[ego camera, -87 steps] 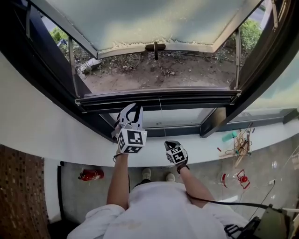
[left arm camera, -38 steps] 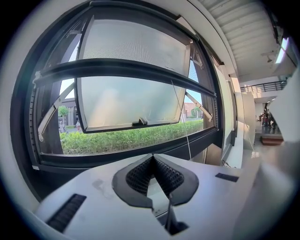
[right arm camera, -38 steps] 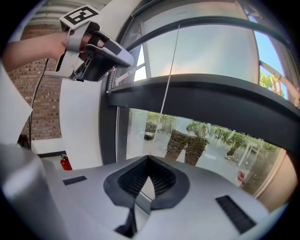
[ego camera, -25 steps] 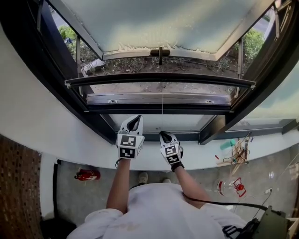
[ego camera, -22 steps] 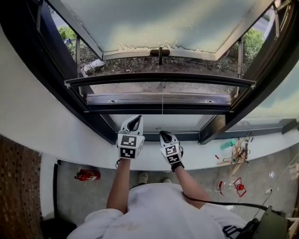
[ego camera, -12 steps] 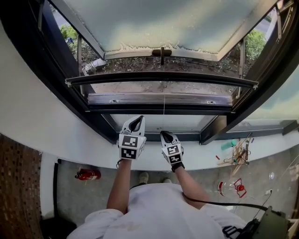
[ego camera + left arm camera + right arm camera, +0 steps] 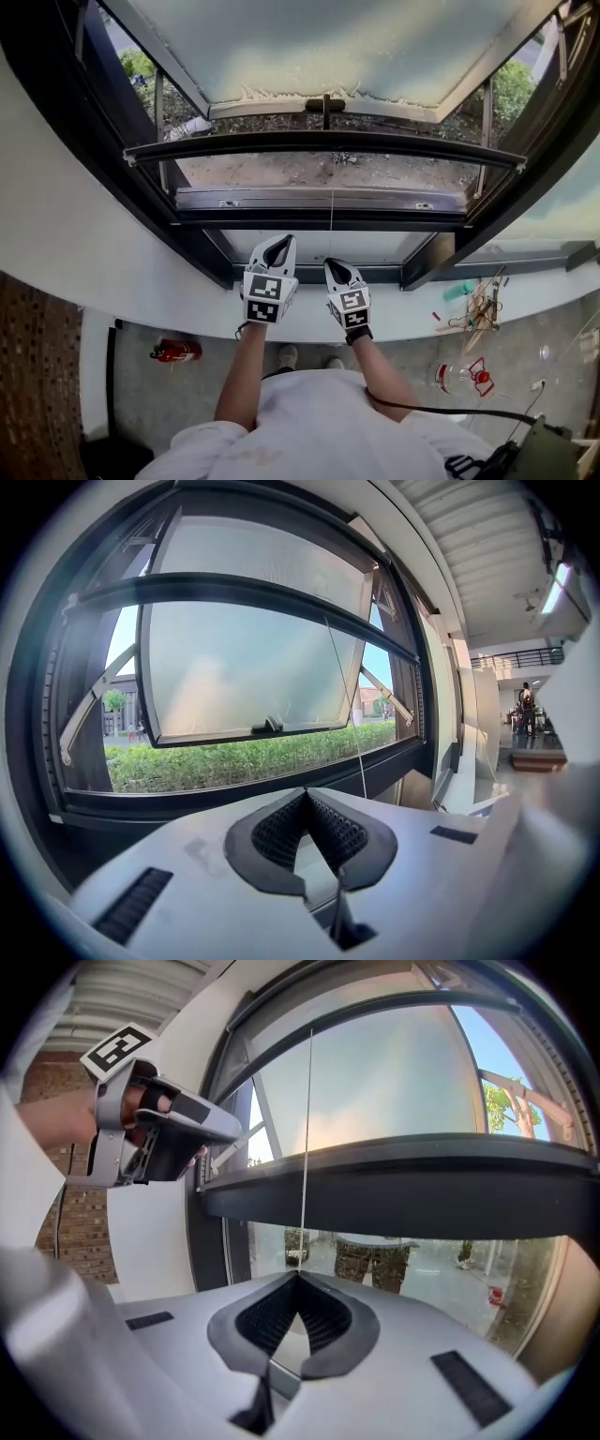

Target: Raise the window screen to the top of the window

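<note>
As the right claw [image 7: 298, 1277] pinches the cord [image 7: 307, 1129], the screen [image 7: 323, 141] hangs partway.

The frosted glass window sash [image 7: 309, 47], above the dark horizontal screen bar [image 7: 323, 142], is cut off at the top edge. Below the bar, the thin white pull cord [image 7: 306, 1147] ends hidden between the closed tips of the right gripper [image 7: 298, 1276]. A distant figure [image 7: 526, 705] right of the bar is too small to identify.
</note>
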The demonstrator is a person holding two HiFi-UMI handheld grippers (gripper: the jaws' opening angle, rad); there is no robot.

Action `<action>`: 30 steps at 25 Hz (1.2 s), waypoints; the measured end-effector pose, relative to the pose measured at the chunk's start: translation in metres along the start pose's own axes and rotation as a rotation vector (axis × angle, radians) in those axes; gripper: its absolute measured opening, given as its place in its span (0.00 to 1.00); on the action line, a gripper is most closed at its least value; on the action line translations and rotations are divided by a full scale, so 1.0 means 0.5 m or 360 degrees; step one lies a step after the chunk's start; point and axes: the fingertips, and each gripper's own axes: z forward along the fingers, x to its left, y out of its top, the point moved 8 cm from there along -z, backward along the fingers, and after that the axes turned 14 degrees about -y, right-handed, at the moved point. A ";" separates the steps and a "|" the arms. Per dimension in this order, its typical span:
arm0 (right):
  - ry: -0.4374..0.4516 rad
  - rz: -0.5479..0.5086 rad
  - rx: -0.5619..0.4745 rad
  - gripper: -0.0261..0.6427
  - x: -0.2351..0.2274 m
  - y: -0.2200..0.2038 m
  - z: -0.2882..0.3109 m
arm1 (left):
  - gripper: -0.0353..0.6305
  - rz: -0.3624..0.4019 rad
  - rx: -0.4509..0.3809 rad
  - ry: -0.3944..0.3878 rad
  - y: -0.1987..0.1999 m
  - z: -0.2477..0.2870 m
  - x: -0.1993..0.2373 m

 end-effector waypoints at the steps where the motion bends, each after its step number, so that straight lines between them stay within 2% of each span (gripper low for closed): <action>1: -0.0004 -0.0006 -0.0025 0.04 -0.001 0.011 -0.001 | 0.06 -0.0006 0.0005 -0.0005 -0.004 0.001 -0.001; 6: 0.0006 -0.0018 -0.0107 0.04 0.000 0.053 -0.006 | 0.06 -0.0033 -0.0001 -0.0026 -0.010 0.005 -0.010; 12: 0.0023 0.0100 -0.0102 0.04 -0.005 0.062 -0.011 | 0.06 -0.0027 -0.0189 -0.0054 0.019 -0.002 -0.020; 17: 0.0012 0.0106 -0.0124 0.04 -0.014 0.068 -0.019 | 0.06 -0.0048 -0.0173 -0.0018 0.009 -0.007 -0.019; 24: 0.0018 0.0165 -0.0144 0.04 -0.015 0.076 -0.012 | 0.05 -0.0054 -0.0142 -0.0035 -0.001 -0.011 -0.019; 30: 0.0064 0.0180 -0.0211 0.04 -0.009 0.106 -0.013 | 0.05 -0.0055 -0.0144 -0.0022 0.004 -0.012 -0.010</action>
